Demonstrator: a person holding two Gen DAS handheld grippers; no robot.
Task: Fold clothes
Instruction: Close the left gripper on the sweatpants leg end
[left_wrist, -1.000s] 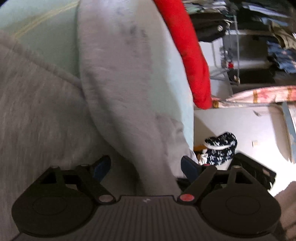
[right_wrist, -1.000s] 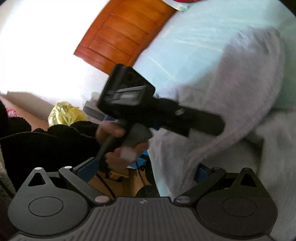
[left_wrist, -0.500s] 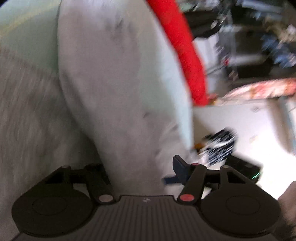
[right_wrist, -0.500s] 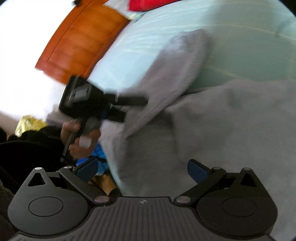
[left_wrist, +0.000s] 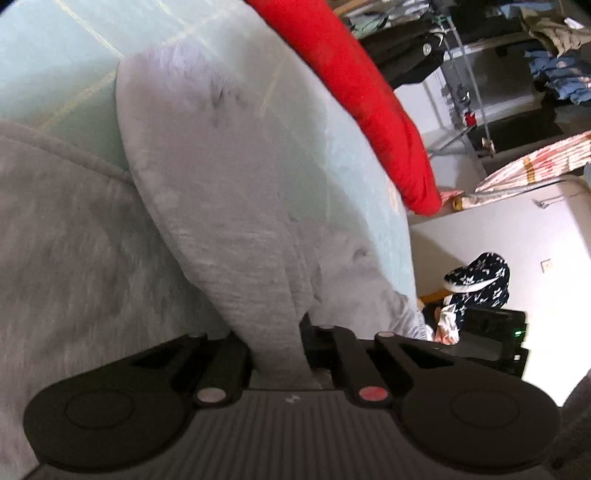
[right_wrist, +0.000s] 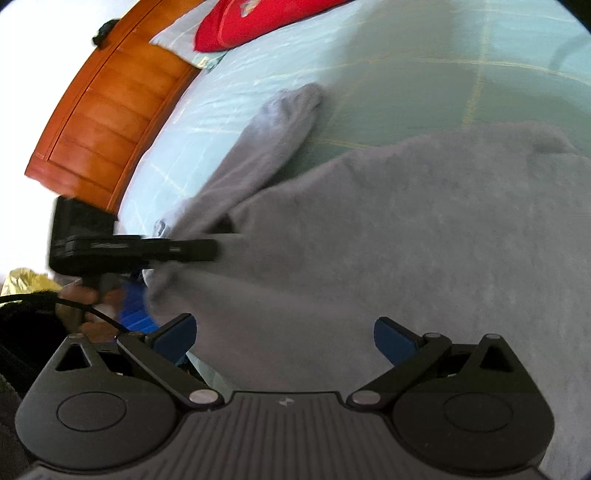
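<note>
Left wrist view: left gripper (left_wrist: 279, 350) is seen clenched on the cuff end of a grey sleeve (left_wrist: 221, 192), w/ cloth pinched between the jaws, which have just been closing onto it. Sleeve belongs to a grey sweatshirt (right_wrist: 424, 240) spread on a bed w/ pale green sheet (left_wrist: 48, 55); sleeve is stretched away from the gripper across the sheet, body of garment lying to its left in this view. Red pillow (left_wrist: 354, 92) is noted at far edge of bed, apart from the garment; cluttered shelving (left_wrist: 498, 55) beyond, not relevant. Right wrist view: right gripper (right_wrist: 284, 338) is held released, blue pads wide apart, nothing between them, hovering over the sweatshirt body near its lower-left part. The left gripper is also visible from the side at (right_wrist: 210, 249), nipped on the sleeve end at bed edge, a hand (right_wrist: 92, 299) below it. Wooden headboard (right_wrist: 110, 110) at top left. Step judged: sleeve fold-in, just begun; grasp made, sleeve not yet carried over. Next move likely calls for sleeve to be lifted clear of sheet and laid across the body, kept taut so no bunching at shoulder seam; body probably to be pinned or its hem gripped by right gripper. Blur on cloth edges, exact seam position can't be told.
</note>
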